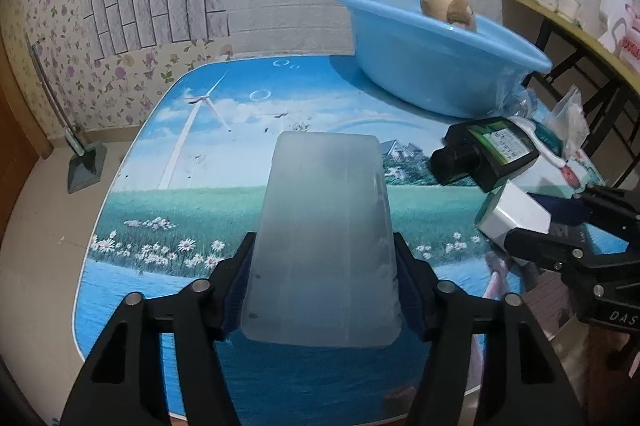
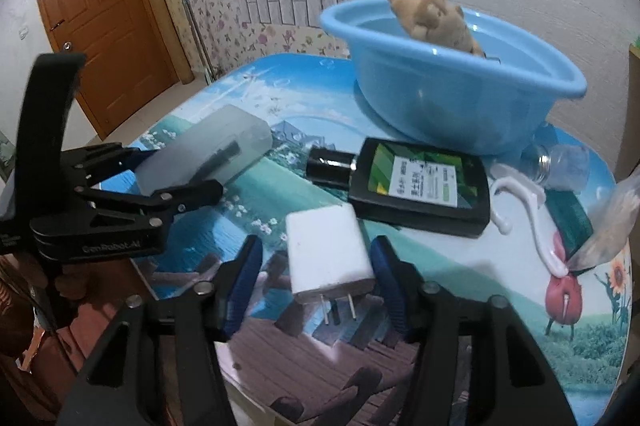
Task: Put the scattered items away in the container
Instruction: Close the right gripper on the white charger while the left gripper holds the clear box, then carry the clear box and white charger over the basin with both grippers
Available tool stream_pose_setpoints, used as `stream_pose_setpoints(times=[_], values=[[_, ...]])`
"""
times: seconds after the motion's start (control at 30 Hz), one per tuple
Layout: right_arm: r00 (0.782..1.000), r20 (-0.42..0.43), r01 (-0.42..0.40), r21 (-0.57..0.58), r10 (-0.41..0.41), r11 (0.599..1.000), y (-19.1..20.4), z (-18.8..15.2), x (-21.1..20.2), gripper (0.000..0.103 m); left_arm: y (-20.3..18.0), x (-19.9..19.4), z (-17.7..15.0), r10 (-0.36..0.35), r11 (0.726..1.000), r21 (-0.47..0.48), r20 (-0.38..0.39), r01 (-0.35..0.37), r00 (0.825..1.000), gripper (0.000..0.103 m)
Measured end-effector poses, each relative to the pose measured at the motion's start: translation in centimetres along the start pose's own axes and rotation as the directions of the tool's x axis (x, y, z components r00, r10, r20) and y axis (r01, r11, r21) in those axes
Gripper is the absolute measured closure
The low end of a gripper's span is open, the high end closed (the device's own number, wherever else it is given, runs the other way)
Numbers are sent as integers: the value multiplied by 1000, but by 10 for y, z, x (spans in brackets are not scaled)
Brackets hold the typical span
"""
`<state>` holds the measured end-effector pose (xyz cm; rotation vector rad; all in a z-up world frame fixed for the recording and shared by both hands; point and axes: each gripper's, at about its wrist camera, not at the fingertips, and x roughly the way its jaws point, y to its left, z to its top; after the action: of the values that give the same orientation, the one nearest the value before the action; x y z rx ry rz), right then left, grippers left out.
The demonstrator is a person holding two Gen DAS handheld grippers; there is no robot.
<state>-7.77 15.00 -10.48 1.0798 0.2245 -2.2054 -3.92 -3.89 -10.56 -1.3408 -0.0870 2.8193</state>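
My left gripper (image 1: 324, 238) is shut on a frosted translucent plastic box (image 1: 324, 238), held above the picture-printed table (image 1: 200, 186). The right wrist view shows the same left gripper (image 2: 176, 170) and box (image 2: 208, 150) at the left. My right gripper (image 2: 316, 246) stands open around a white plug charger (image 2: 326, 254) lying prongs toward me; a gap shows at its left pad. In the left wrist view, the right gripper (image 1: 548, 218) and charger (image 1: 516, 214) sit at the right edge. A blue basin (image 2: 460, 106) at the back holds a tan plush toy (image 2: 436, 18).
A black bottle with a green label (image 2: 416, 186) lies just behind the charger. Right of it are a white hook (image 2: 528, 210), a small clear bottle (image 2: 564, 162) and a plastic bag (image 2: 612, 218). A dustpan (image 1: 84, 166) stands on the floor left of the table.
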Motion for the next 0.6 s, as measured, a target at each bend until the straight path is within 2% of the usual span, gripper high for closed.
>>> stream_pose_setpoints(times=[0.23,0.6], values=[[999,31,-34,8,34,999,-3,2,-12,64,-2,-11,4,-11,1000,-4,30,11,1000,42],[985,162,-57,-6,58,998,4,27,-50,65,-11,-53,30,-34,999,-4,130,34,991,42]])
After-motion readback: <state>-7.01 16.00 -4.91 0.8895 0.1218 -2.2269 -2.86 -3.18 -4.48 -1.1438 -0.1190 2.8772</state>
